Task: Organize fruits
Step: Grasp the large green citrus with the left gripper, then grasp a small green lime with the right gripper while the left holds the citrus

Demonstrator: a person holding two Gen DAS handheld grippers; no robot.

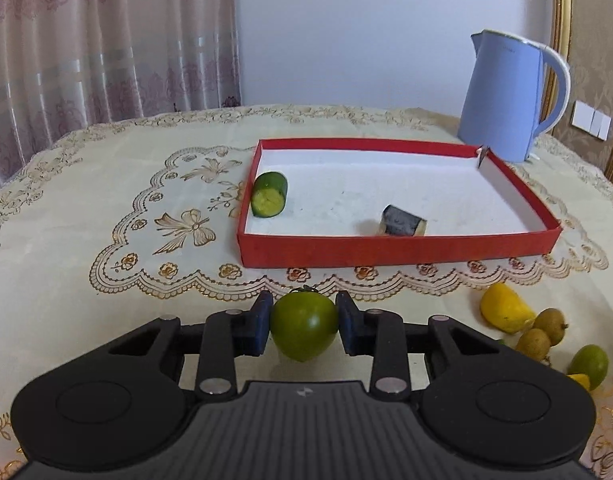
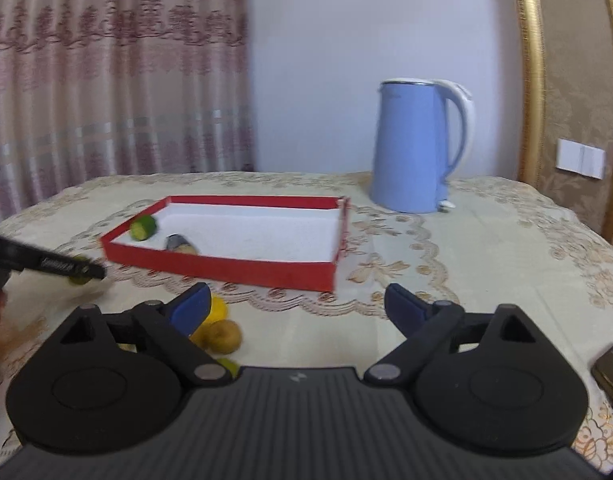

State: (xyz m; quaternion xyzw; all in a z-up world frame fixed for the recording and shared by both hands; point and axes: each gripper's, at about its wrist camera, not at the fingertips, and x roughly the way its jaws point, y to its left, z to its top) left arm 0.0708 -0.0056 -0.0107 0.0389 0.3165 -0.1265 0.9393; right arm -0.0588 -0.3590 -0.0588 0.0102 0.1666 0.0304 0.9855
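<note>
Your left gripper (image 1: 304, 330) is clamped on the green tomato (image 1: 303, 330), near the table edge. Your right gripper (image 2: 297, 308) has jaws apart, empty. Transport step; next, carry it far into the red tray (image 1: 398, 250) beside the cucumber piece (image 1: 269, 195).

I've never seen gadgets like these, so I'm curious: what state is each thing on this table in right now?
Left gripper: shut on the green tomato.
Right gripper: open, holding nothing.
Red box: open-topped, holding two pieces.
Cucumber piece: cut, in the box.
Dark piece: in the box, on its side.
Kettle: upright, behind the box.
</note>
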